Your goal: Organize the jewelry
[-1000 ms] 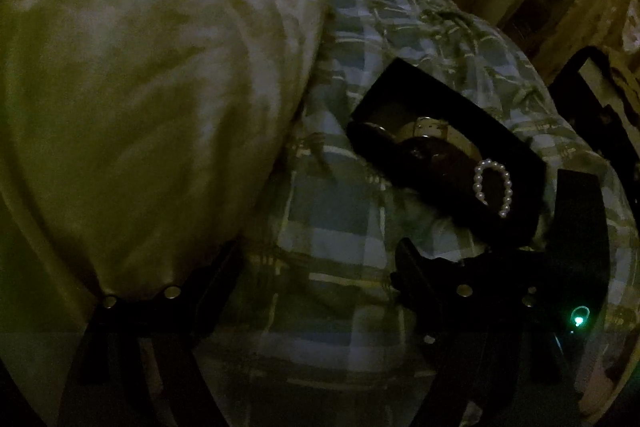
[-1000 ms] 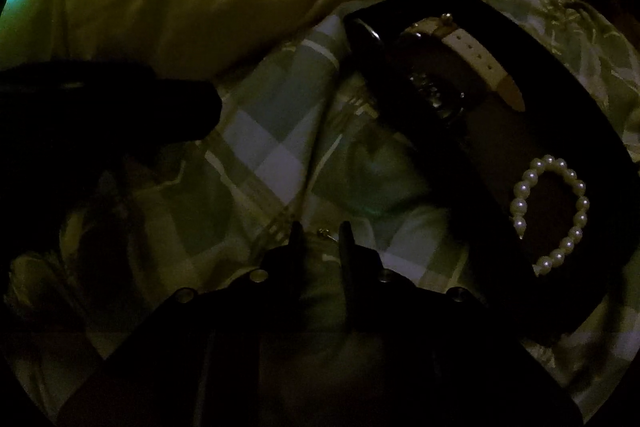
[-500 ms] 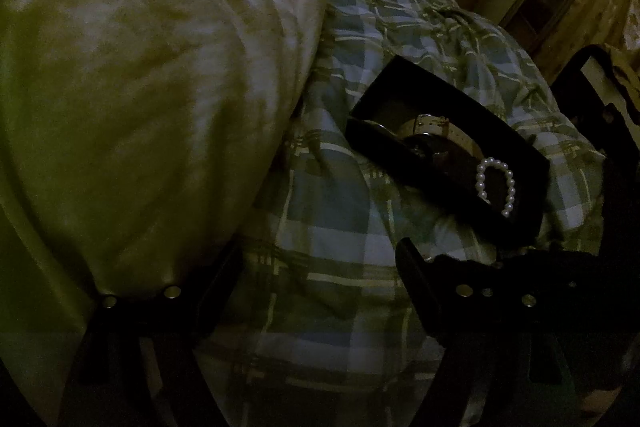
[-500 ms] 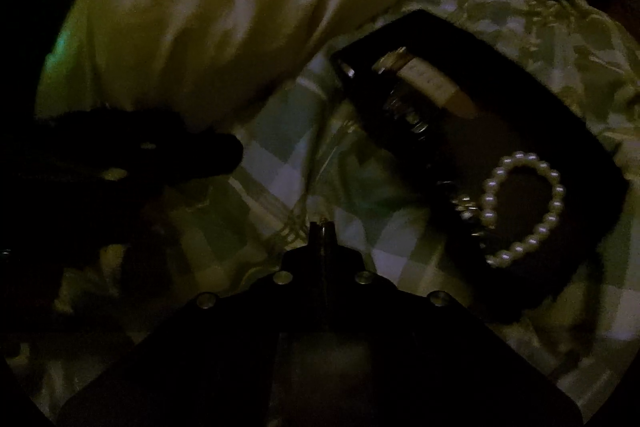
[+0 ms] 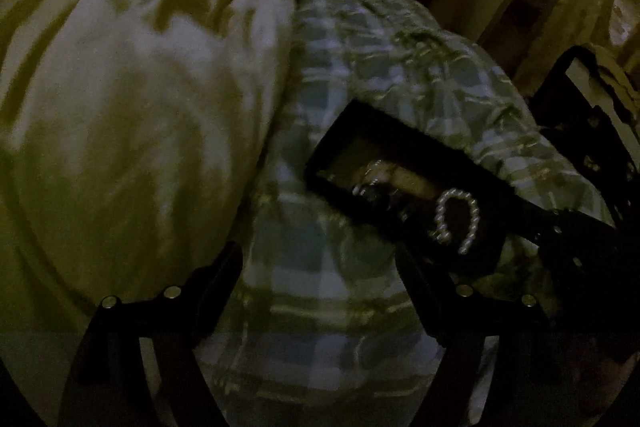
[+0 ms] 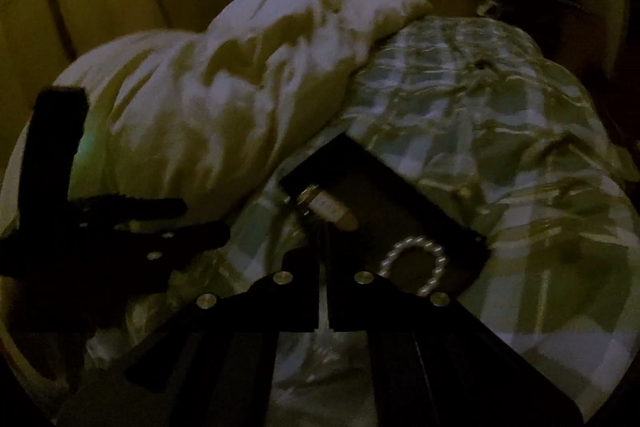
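Nearest in the right wrist view, the right gripper (image 6: 323, 239) has its fingers pressed together. The light is too poor to tell whether some fine piece is nipped at the tips. Just beyond those tips, slightly to the right, lies the black tray (image 6: 400, 195), resting on the plaid cover (image 6: 500, 107). Its long axis runs diagonally, from the near right corner to the far left. The pearl bracelet (image 6: 416, 242) occupies the near right end, just beside the gripper's right finger. The watch (image 6: 332, 207) lies at the left end, directly ahead of the tips. The strip of tray floor along the far rim appears bare. The left gripper (image 5: 316, 267) has its fingers spread wide with nothing between them, only cover showing. From its position the tray sits ahead and to the right, clearly apart from it. Judgement: the right hand is the nearer of the two, and any placing into the tray calls for a short reach forward and slightly right, clearing the watch. Farther back, the white duvet (image 6: 220, 107) is heaped along the left, touching the tray's far left corner or close to it.
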The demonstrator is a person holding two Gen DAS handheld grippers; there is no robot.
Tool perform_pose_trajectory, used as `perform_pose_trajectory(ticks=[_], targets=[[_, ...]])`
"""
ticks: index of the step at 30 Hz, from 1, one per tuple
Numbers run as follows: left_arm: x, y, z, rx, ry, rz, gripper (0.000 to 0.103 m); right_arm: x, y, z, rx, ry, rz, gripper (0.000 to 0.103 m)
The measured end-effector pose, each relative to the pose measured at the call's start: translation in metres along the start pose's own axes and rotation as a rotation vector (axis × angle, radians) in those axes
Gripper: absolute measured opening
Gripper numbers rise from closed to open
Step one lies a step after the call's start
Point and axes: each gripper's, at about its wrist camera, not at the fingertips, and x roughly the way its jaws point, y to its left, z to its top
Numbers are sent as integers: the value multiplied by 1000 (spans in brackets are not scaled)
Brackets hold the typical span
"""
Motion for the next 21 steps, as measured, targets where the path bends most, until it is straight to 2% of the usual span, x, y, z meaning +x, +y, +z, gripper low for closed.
perform_pose_trajectory(ticks=[4, 9, 14, 19, 20, 21], targets=[[2, -5, 6, 7, -10, 24, 77, 0, -2, -3, -6, 16, 16, 3], [14, 22, -8, -76, 37, 40, 76, 16, 19, -11, -88, 66, 26, 3], [12, 30, -10, -104, 25, 21, 76, 20, 11, -12, -36, 65, 25, 3], [10, 13, -4, -93, -40, 13, 78, 14, -8, 1, 46, -35, -65, 4], [11, 10, -3, -89, -45, 14, 79, 17, -10, 3, 50, -33, -99, 8], [13, 8, -3, -85, -45, 13, 82, 19, -11, 3, 54, -21, -109, 16]])
